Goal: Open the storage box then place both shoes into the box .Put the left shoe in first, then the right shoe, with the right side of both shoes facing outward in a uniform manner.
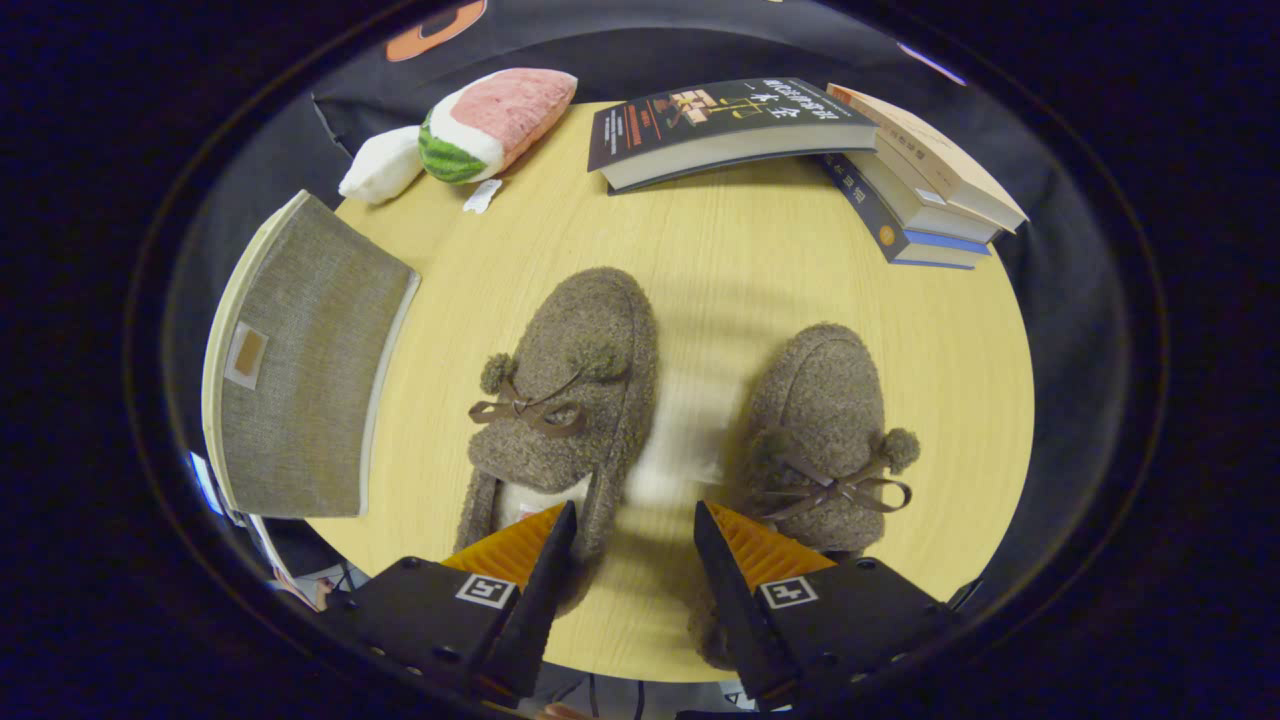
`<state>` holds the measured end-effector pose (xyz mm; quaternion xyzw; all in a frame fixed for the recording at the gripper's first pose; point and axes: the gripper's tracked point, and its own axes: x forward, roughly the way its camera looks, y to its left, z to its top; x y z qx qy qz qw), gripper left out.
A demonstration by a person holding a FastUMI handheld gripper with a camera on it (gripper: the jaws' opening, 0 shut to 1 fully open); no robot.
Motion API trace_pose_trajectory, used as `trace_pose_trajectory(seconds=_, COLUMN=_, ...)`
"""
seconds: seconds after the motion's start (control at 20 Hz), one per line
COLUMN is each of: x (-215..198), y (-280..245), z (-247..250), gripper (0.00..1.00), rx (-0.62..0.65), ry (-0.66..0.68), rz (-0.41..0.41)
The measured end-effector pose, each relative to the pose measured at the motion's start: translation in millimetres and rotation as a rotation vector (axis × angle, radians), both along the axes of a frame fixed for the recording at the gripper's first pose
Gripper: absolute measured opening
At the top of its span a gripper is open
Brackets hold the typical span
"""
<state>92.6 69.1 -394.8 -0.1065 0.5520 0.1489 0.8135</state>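
Wooden and pale, the round desk [720,260] is carrying everything. Off beside the left-hand shoe, a grey fabric storage box [300,370] is lying closed, a small tan patch on its lid that I cannot read. Beyond the shoes, books [800,130] are stacking up; their cover writing is too small to make out. Two fuzzy brown shoes are sitting just ahead of the fingers: one [565,400] by the box, the other [825,430] apart from it. Both are looking light, soft and squashy, so pinching the firmer heel rim seems wiser than the bows. A plush watermelon slice [495,120] is lying at the far edge. The gripper [632,545] is hovering with fingers spread, holding nothing.
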Motion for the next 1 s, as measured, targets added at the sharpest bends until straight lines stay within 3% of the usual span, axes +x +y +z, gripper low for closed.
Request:
trace_pose_trajectory(seconds=0.1, x=-1, y=2, z=-7, gripper=0.68, rx=-0.010, ry=0.018, rz=-0.023)
trace_pose_trajectory(seconds=0.45, x=-5, y=24, z=-17, gripper=0.18, rx=0.104, ry=0.111, rz=-0.157)
trace_pose_trajectory(seconds=0.55, x=-8, y=23, z=-16, gripper=0.17, rx=0.090, ry=0.129, rz=-0.164)
trace_pose_trajectory(seconds=0.6, x=-7, y=24, z=-15, gripper=0.05, rx=0.091, ry=0.139, rz=-0.175)
trace_pose_trajectory(seconds=1.0, x=-35, y=33, z=10, gripper=0.03, rx=0.241, ry=0.231, rz=-0.306)
